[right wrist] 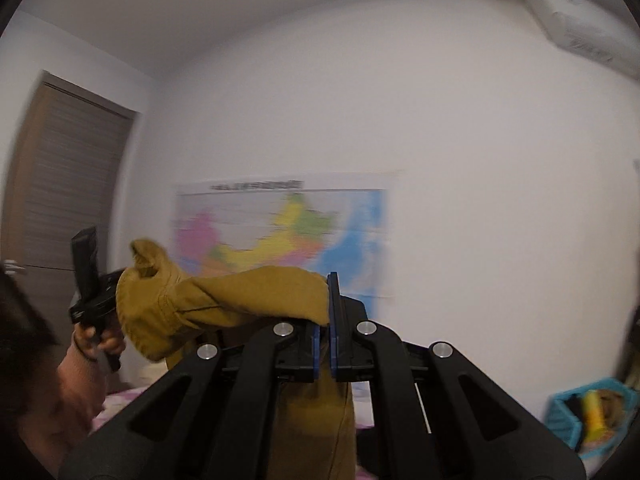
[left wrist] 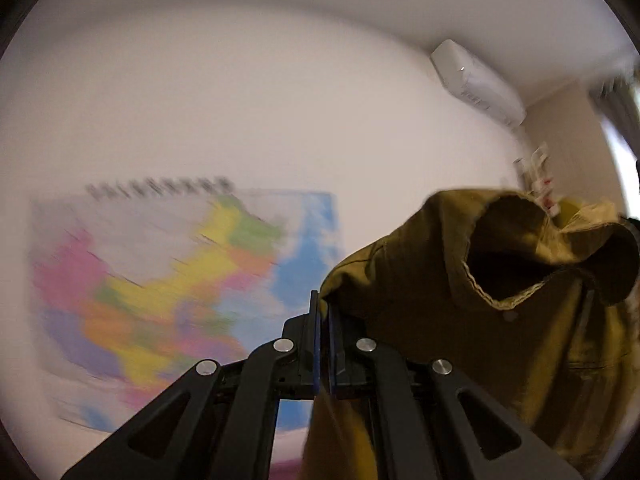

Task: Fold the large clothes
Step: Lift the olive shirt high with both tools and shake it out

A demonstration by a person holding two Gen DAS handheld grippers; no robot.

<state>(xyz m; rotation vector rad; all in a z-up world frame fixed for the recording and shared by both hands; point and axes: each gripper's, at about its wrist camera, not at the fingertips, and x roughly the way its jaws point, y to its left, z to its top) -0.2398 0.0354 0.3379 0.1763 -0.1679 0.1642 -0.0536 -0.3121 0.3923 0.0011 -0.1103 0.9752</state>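
Observation:
A mustard-yellow garment [left wrist: 500,320] is held up in the air between both grippers. My left gripper [left wrist: 323,312] is shut on its edge; the cloth spreads to the right, with a collar or cuff opening [left wrist: 508,252] showing. My right gripper [right wrist: 325,304] is shut on another edge of the same garment [right wrist: 240,296], which stretches left and hangs down below the jaws. The left gripper [right wrist: 90,292] with the person's hand shows at the left of the right wrist view, cloth bunched over it.
A coloured wall map [right wrist: 280,232] hangs on the white wall ahead. An air conditioner [left wrist: 476,80] sits high on the right. A brown door [right wrist: 68,184] is at the left. A blue basket [right wrist: 592,412] stands at lower right. Pink patterned bedding [right wrist: 116,404] lies below.

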